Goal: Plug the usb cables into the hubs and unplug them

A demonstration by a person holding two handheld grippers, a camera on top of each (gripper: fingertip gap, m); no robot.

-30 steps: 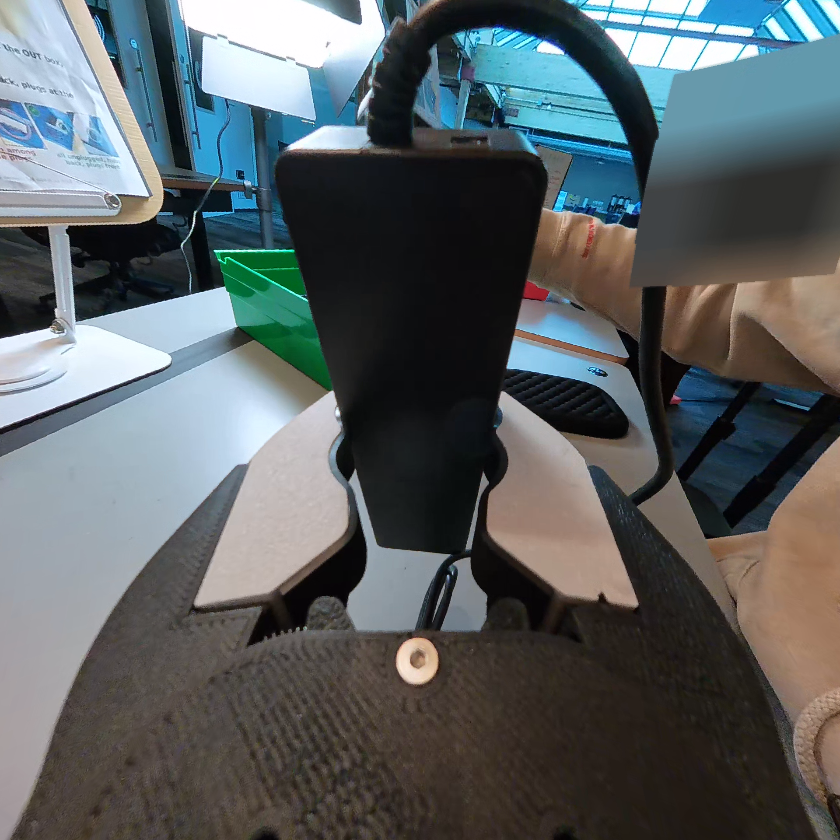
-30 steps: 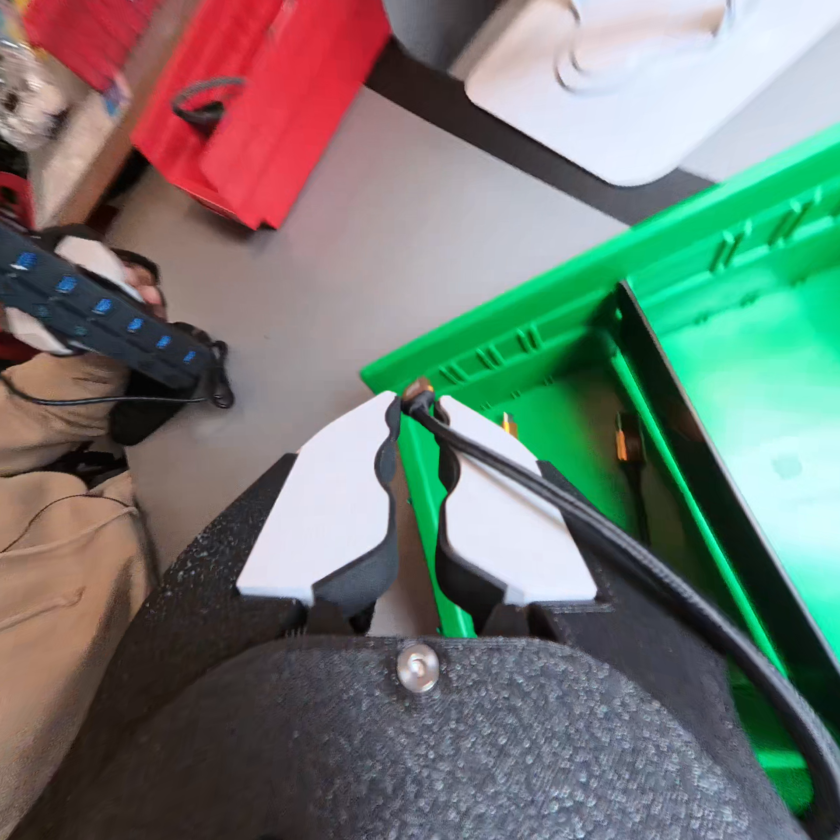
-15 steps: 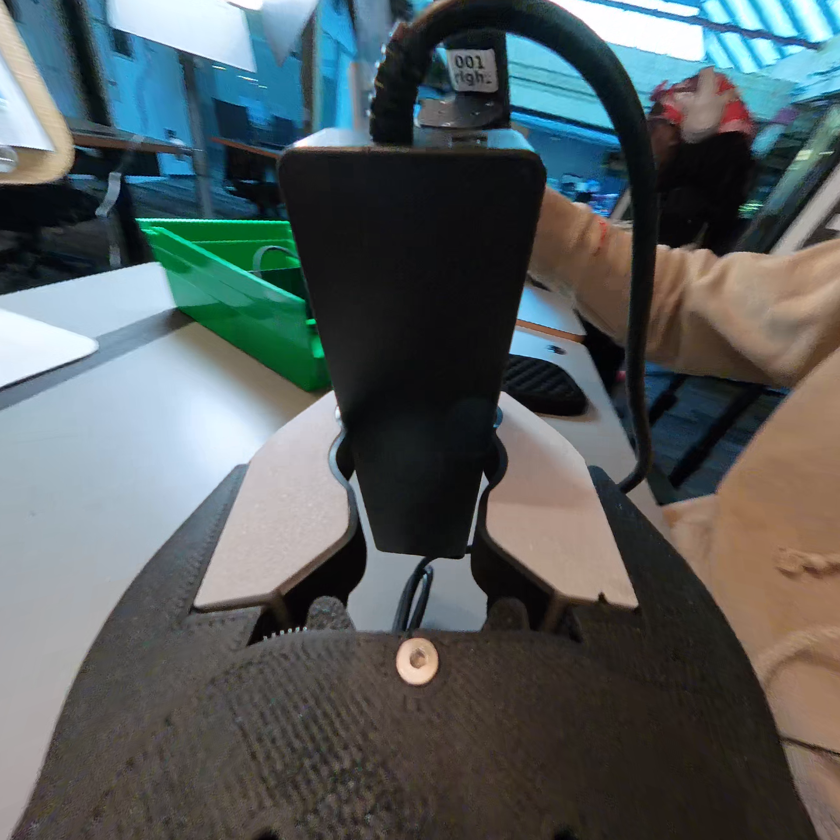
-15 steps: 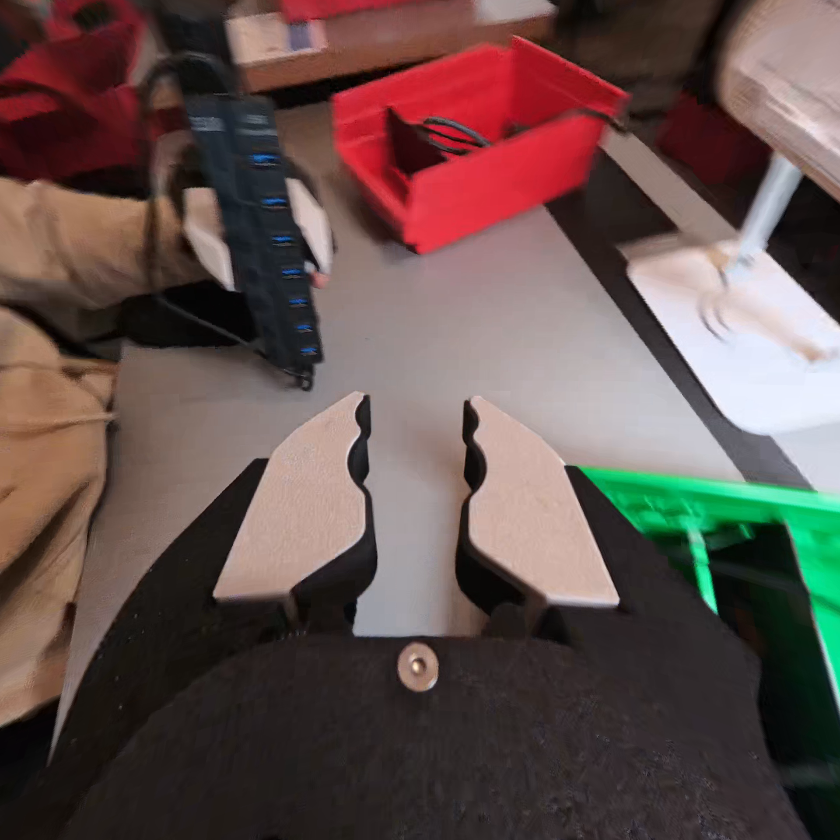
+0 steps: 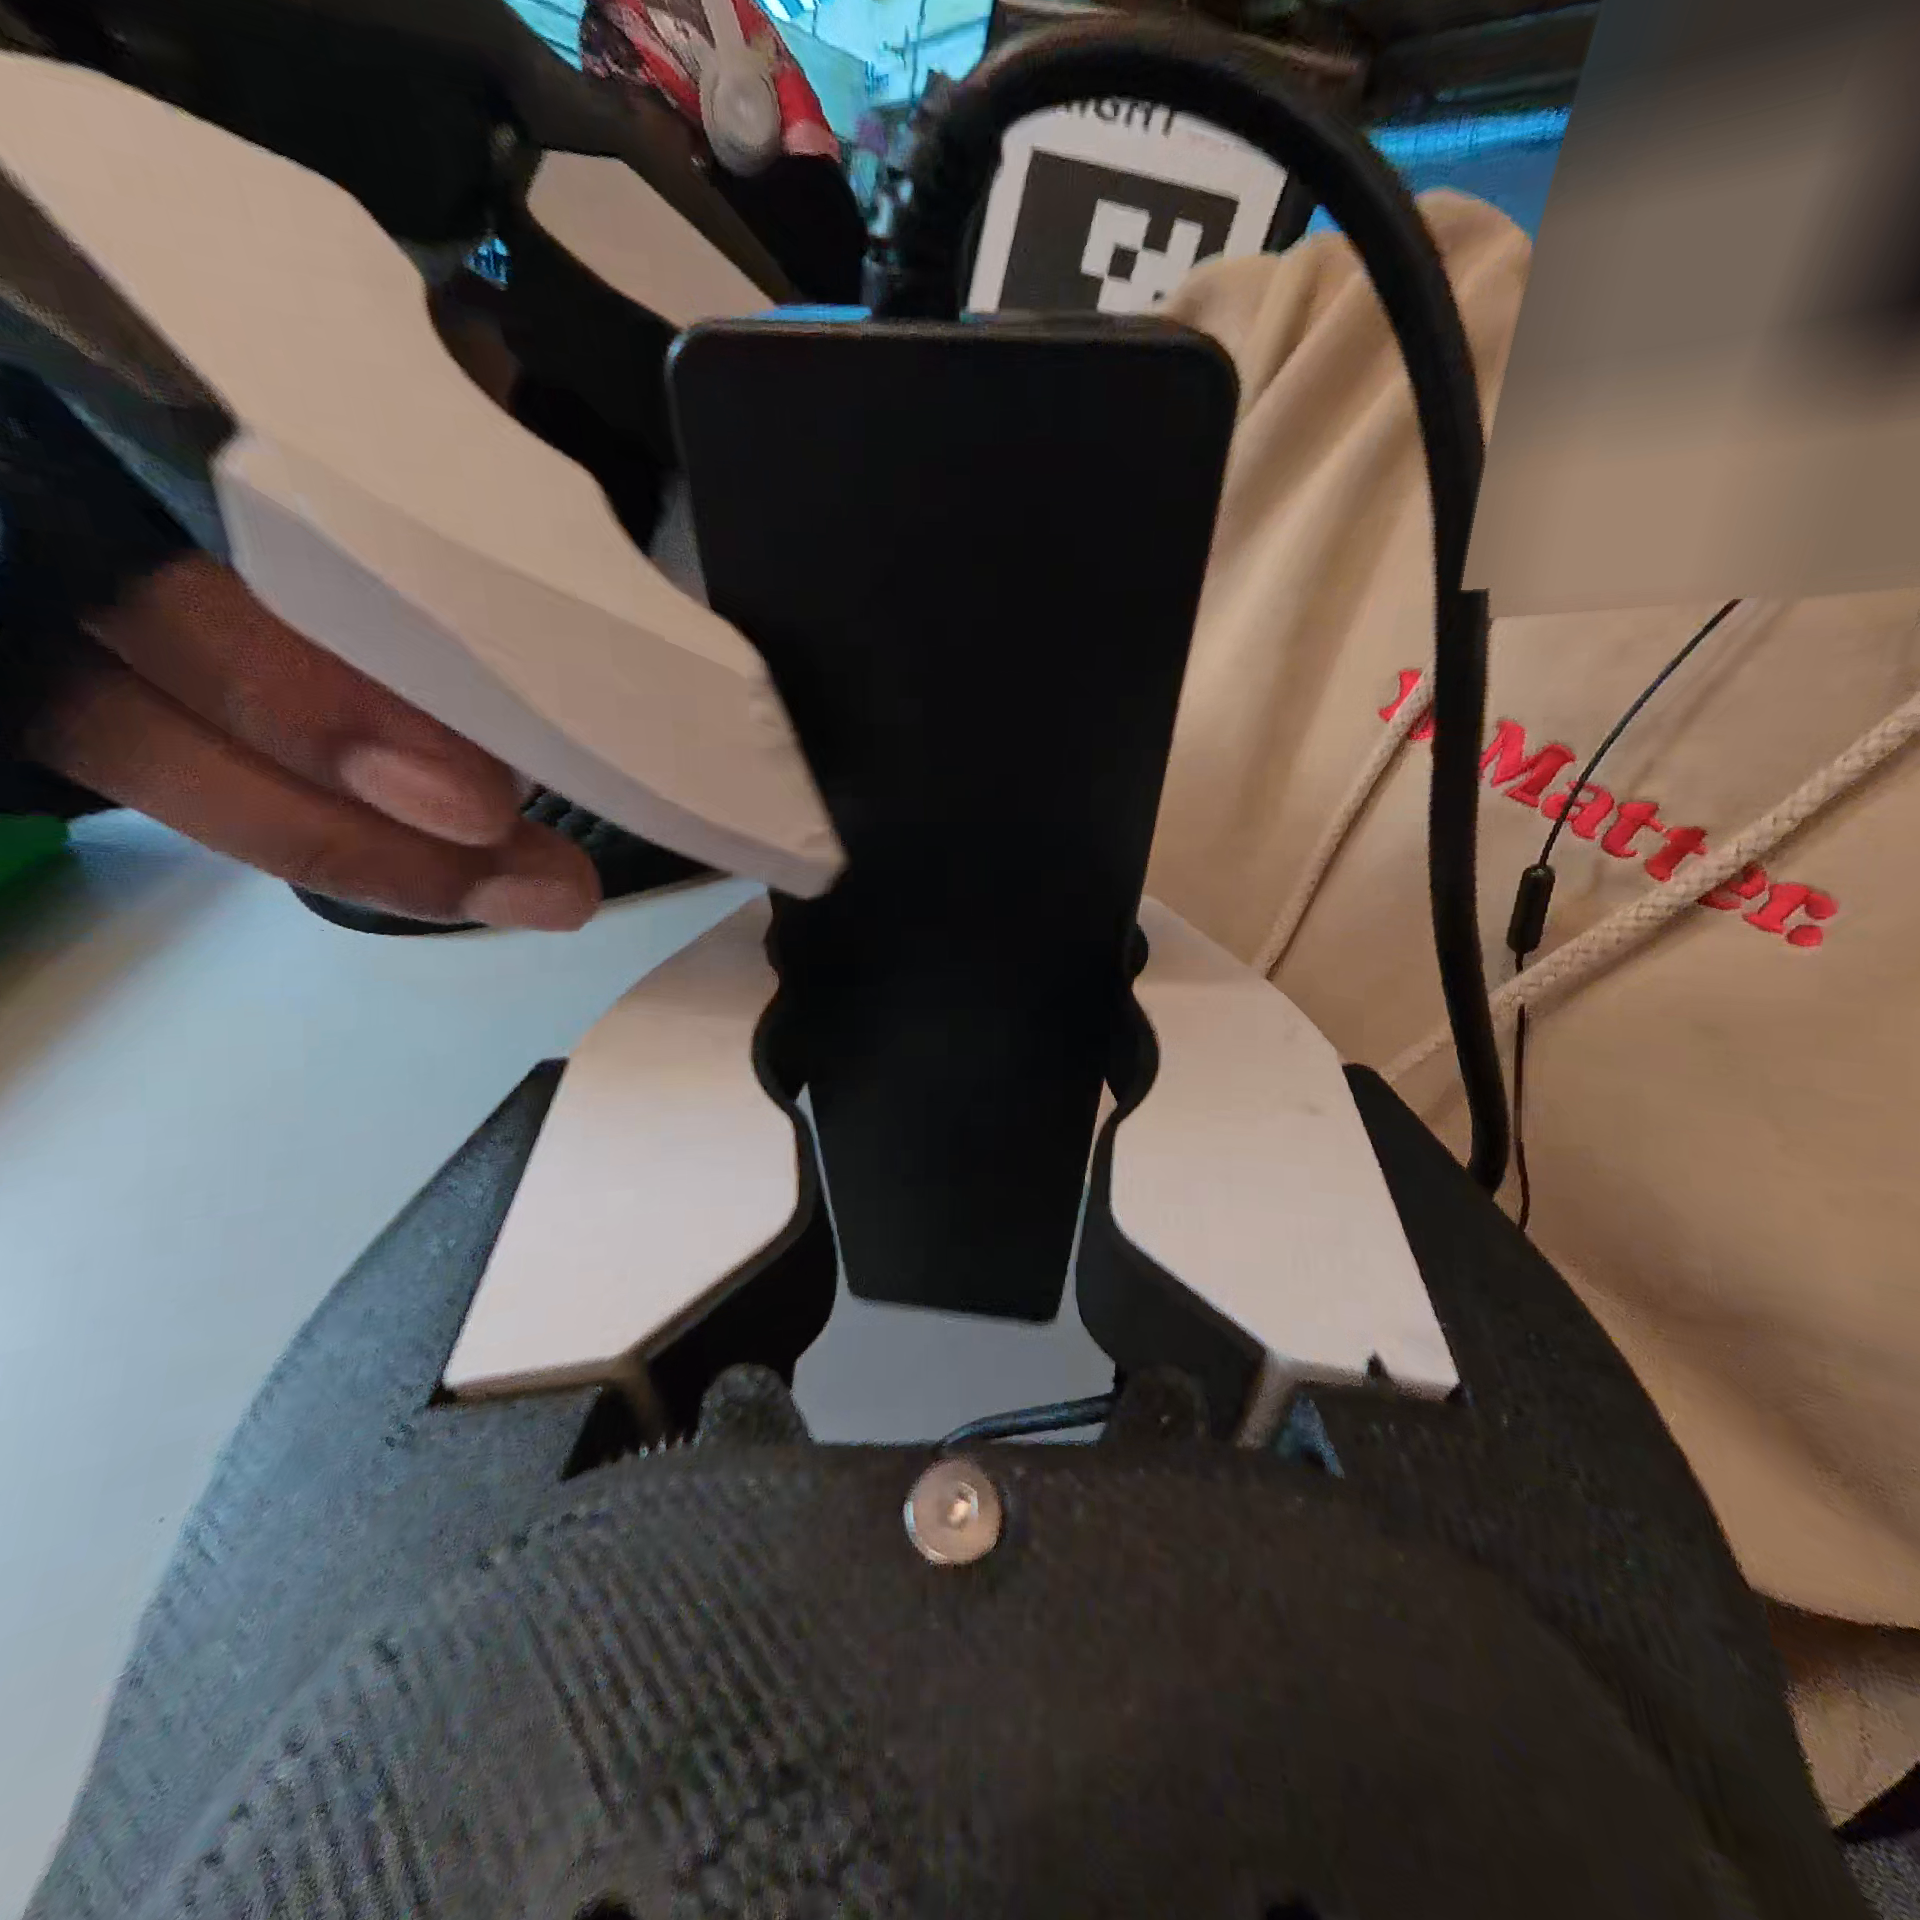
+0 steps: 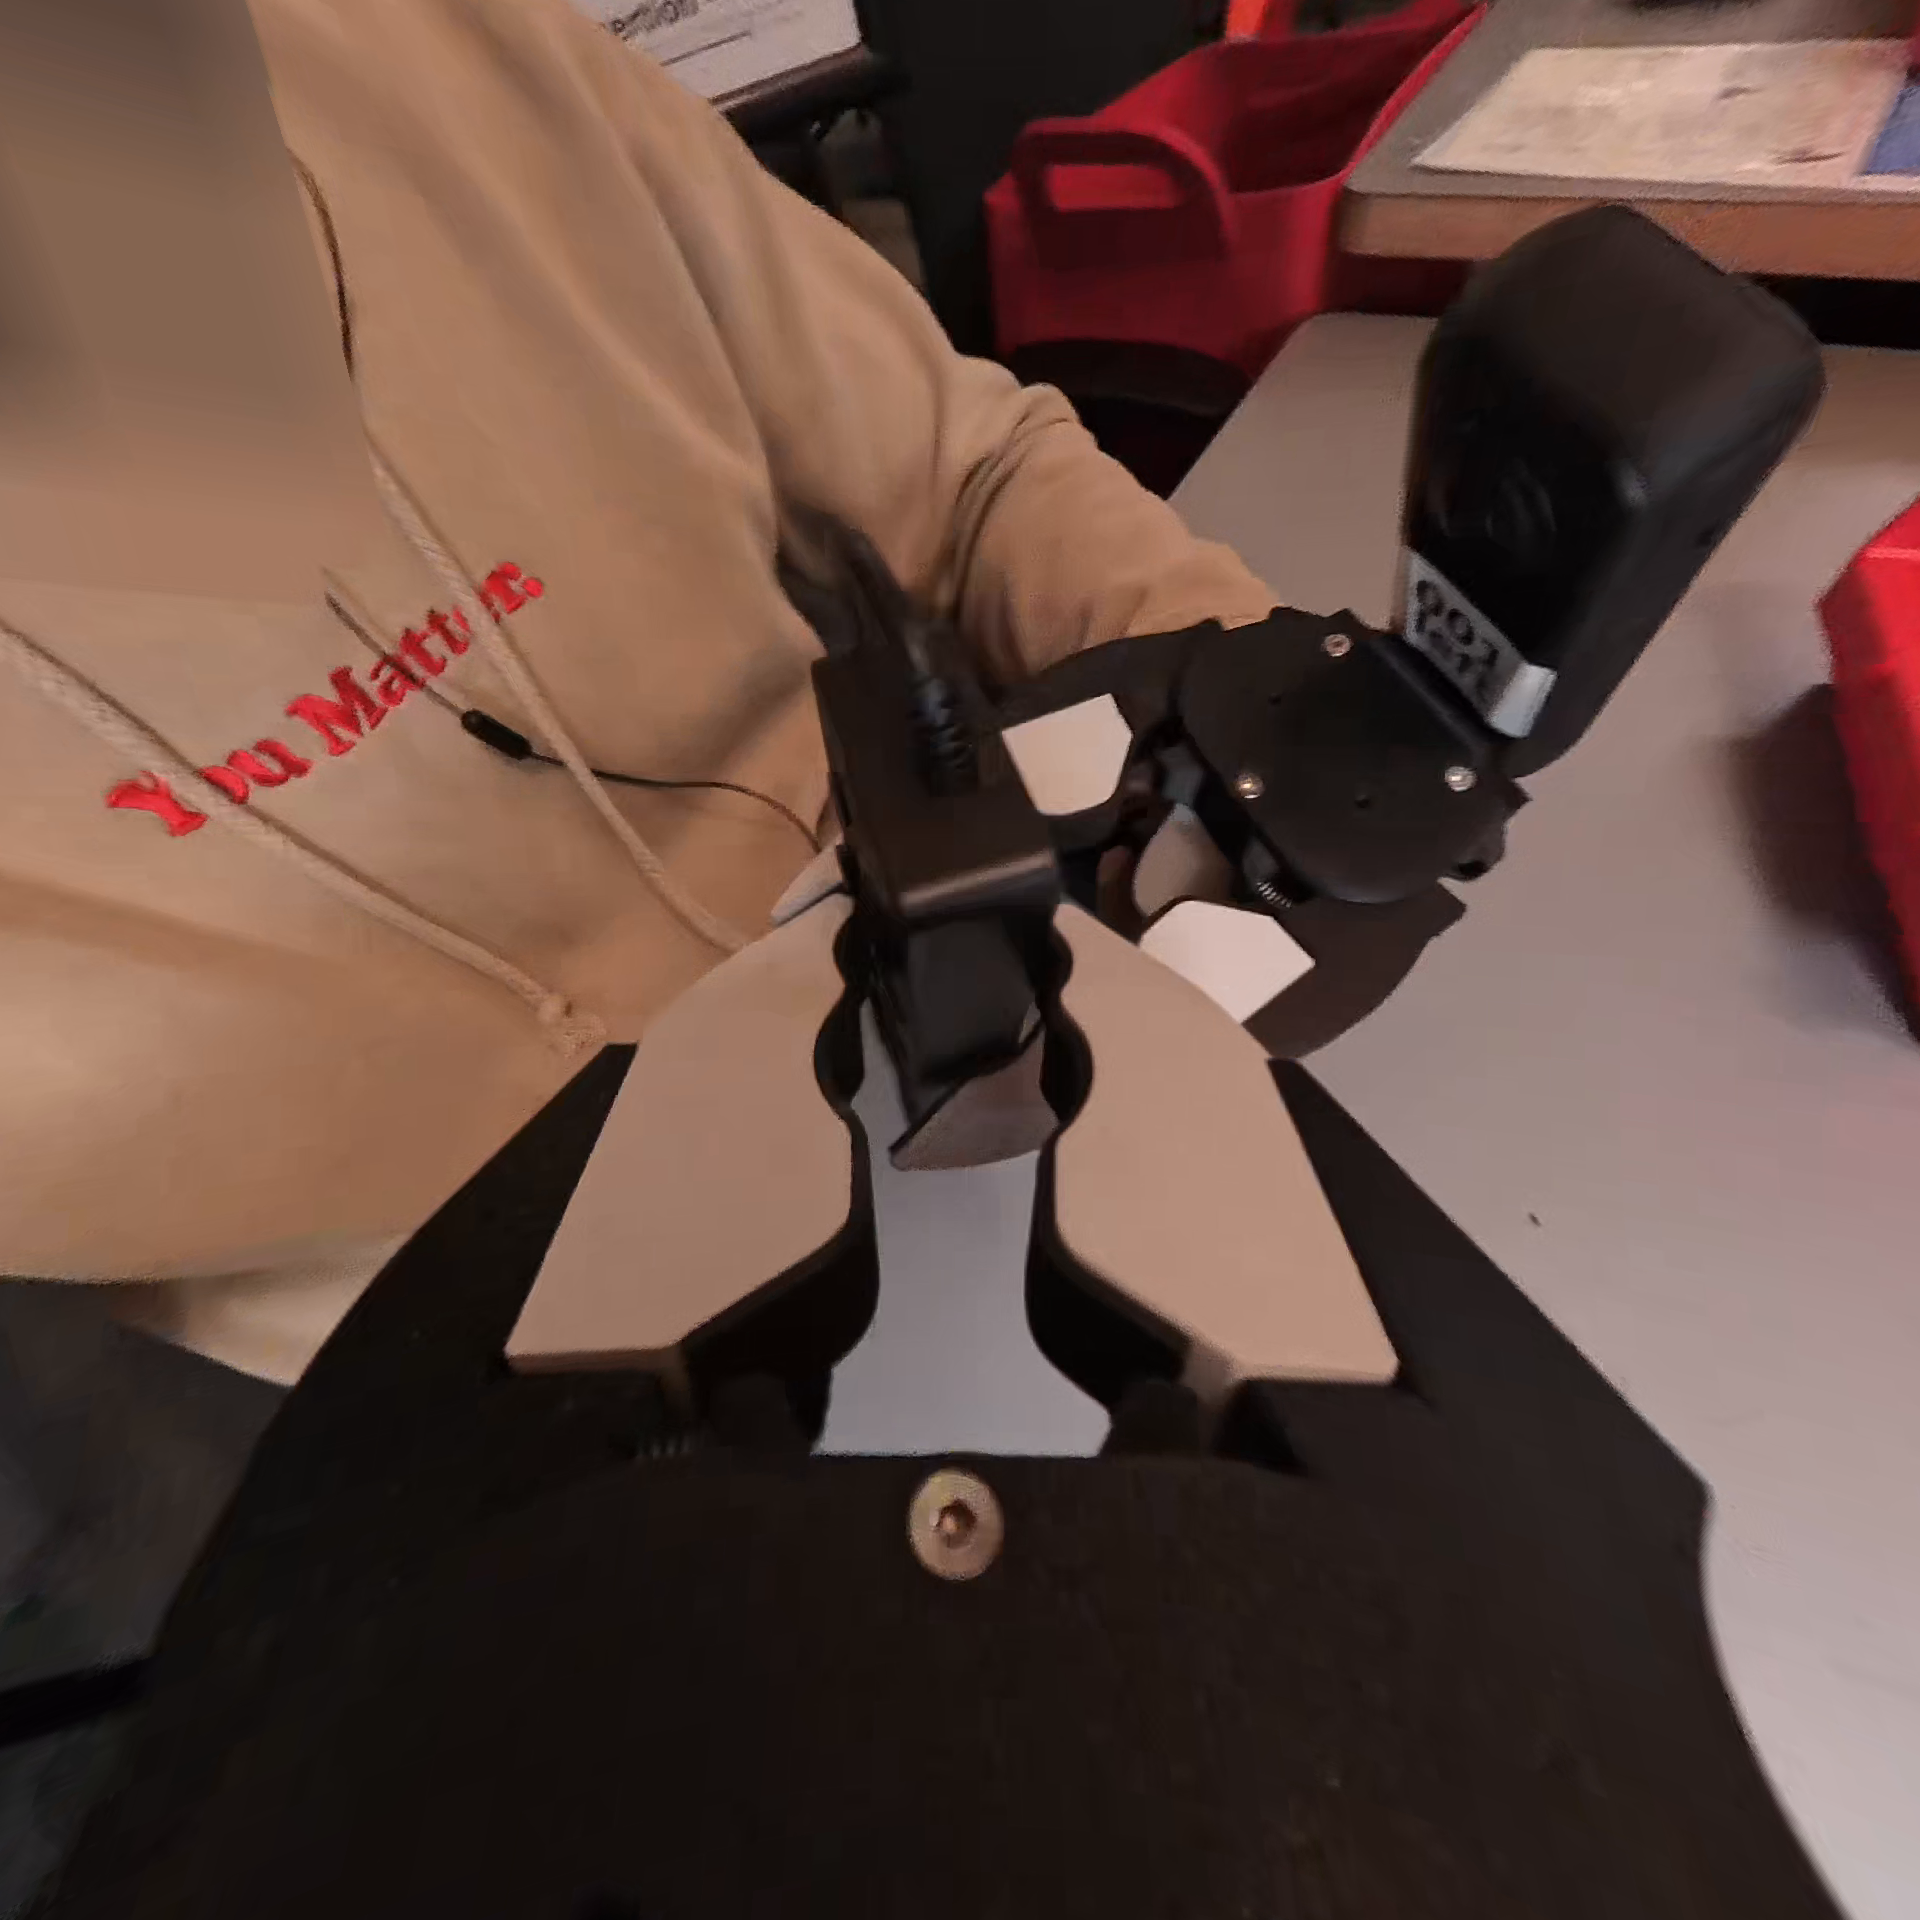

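Note:
My left gripper [image 5: 956,935] is shut on a black USB hub [image 5: 951,727] and holds it upright above the table. The hub's thick black cable [image 5: 1455,727] loops from its top down the right side. My right gripper [image 6: 951,935] is open, with its jaws on either side of the hub's free end [image 6: 935,862], close to it. In the left wrist view one right finger [image 5: 499,623] lies against the hub's left side. The left gripper [image 6: 1132,852] shows beyond the hub in the right wrist view. No loose USB cable is in view.
A person in a beige hoodie [image 6: 468,520] is close behind the hub, and a hand [image 5: 312,790] is under the right gripper. The grey table [image 6: 1610,1143] lies below. Red bins [image 6: 1164,208] stand at the back and right edge. A green bin's corner [image 5: 21,847] shows far left.
My right gripper let go of a black cable at the green bin, opened, and swung over to straddle the hub. My left gripper turned the hub toward the person.

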